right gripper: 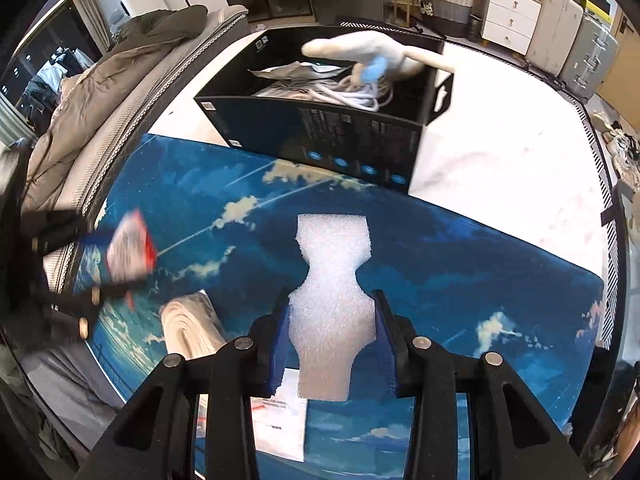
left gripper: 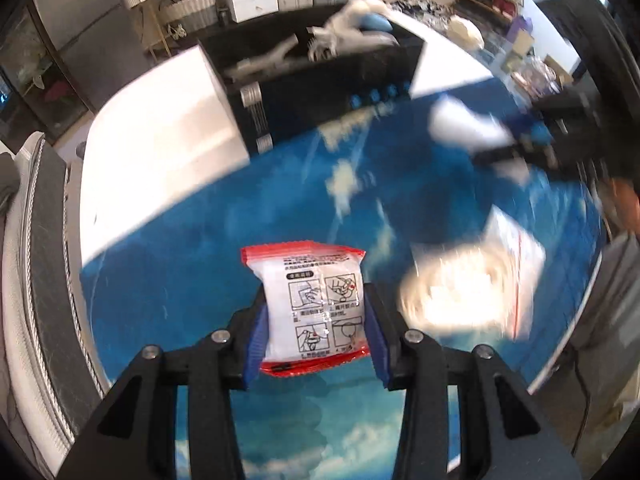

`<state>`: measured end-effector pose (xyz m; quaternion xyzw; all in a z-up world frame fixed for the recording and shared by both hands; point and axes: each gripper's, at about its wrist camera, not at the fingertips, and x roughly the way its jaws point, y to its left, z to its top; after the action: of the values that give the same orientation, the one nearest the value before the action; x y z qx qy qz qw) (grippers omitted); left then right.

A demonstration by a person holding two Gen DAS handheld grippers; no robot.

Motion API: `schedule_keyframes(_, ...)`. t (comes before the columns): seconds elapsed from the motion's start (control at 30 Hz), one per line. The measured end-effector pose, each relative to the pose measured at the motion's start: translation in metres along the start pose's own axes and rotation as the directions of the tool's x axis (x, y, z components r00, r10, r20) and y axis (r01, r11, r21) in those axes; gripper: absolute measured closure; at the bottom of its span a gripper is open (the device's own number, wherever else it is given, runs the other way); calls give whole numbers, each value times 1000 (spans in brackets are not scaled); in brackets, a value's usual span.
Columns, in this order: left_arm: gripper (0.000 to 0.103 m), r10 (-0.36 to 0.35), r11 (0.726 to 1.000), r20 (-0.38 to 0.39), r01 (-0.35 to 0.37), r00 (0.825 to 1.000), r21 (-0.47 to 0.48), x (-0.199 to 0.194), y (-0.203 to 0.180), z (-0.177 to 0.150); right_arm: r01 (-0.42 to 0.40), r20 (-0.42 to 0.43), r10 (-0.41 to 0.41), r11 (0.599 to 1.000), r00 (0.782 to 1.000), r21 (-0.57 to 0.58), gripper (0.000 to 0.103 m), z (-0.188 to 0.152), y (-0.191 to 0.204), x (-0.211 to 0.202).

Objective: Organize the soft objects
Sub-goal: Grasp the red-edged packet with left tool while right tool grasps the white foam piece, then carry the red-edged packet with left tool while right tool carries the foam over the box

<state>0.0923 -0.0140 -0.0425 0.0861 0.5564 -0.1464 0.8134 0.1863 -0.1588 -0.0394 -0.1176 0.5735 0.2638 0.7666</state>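
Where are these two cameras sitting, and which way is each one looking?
Left wrist: rides on the left gripper, looking steeply down along its jaws, which hold a red-edged packet over the blue mat; the right gripper shows blurred.
Right wrist: rides on the right gripper, looking down past jaws closed on a white foam piece; the left gripper appears at the left edge.
Shared: the mat, the black box and both held things.

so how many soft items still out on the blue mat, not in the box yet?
3. A red-edged sachet pinched in the left tongs, a white foam piece in the right tongs, and a bagged white roll lying on the mat between them. Others may be hidden.
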Motion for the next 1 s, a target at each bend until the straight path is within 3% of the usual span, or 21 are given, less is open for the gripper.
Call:
schedule_keyframes(0.23, 57, -20, 1000, -1, 20, 1000, 12, 31, -13, 35, 30, -25, -31, 998, 999, -48, 65, -10, 4, 12)
schedule_keyframes(0.37, 40, -8, 1000, -9, 8, 1000, 13, 39, -15, 38, 50, -42, -54, 995, 998, -88, 61, -14, 9, 22)
schedule_keyframes(0.43, 40, 3, 1000, -20, -3, 1000, 18, 43, -17, 40, 33, -43, -37, 996, 998, -86, 53, -18, 8, 24)
schedule_keyframes(0.5, 42, 6, 1000, -37, -5, 999, 15, 49, -19, 41, 39, -41, -43, 996, 998, -80, 53, -19, 8, 23)
schedule_keyframes(0.53, 47, 2, 1000, -29, -2, 1000, 10, 49, -20, 41, 40, -37, -43, 996, 998, -78, 55, -19, 7, 23)
schedule_keyframes(0.57, 61, 3, 1000, -25, -2, 1000, 14, 48, -21, 42, 43, -38, -46, 996, 998, -77, 59, -19, 7, 24)
schedule_keyframes(0.6, 61, -1, 1000, -26, 2, 1000, 21, 47, -22, 43, 51, -36, -54, 996, 998, -77, 65, -20, 7, 24)
schedule_keyframes(0.87, 61, 8, 1000, -10, -8, 1000, 20, 42, -20, 40, 17, -5, -17, 999, 1000, -49, 65, -16, -3, 8)
schedule_keyframes(1.0, 61, 36, 999, 55, -38, 998, 33, 25, -18, 41, 4, 26, -3, 999, 1000, -52, 65, -13, -1, -2)
